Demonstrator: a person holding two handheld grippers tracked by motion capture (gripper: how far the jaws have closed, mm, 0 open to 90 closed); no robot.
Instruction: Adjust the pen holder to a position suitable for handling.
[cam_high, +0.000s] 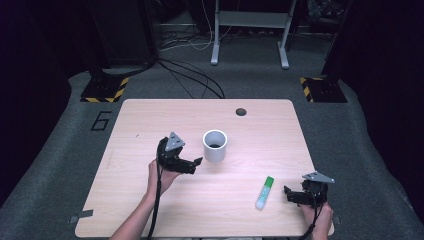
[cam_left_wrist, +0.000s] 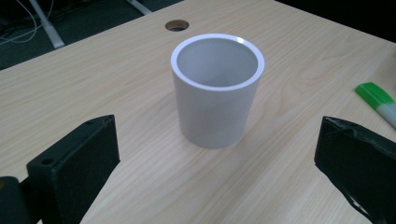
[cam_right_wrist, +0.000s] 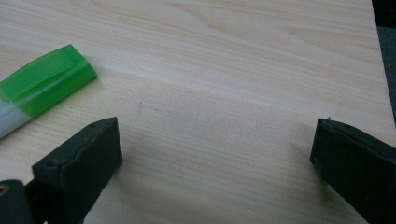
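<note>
A white cup (cam_high: 215, 145) stands upright and empty near the middle of the wooden table (cam_high: 150, 120). My left gripper (cam_high: 196, 165) hovers just left of it, open and pointing at it. In the left gripper view the cup (cam_left_wrist: 217, 98) sits a little beyond the wide-apart jaws of the left gripper (cam_left_wrist: 217, 158), with nothing between them. A green-capped marker (cam_high: 264, 192) lies flat at the front right. My right gripper (cam_high: 287, 195) is just right of it, open and empty. In the right gripper view the marker's green cap (cam_right_wrist: 46, 84) lies left of the right gripper (cam_right_wrist: 215, 149).
A round cable hole (cam_high: 241, 111) sits in the table near its far edge. The table's right edge (cam_right_wrist: 380, 70) is close to my right gripper. Beyond the table are grey carpet, cables (cam_high: 190, 75) and a metal stand (cam_high: 250, 30).
</note>
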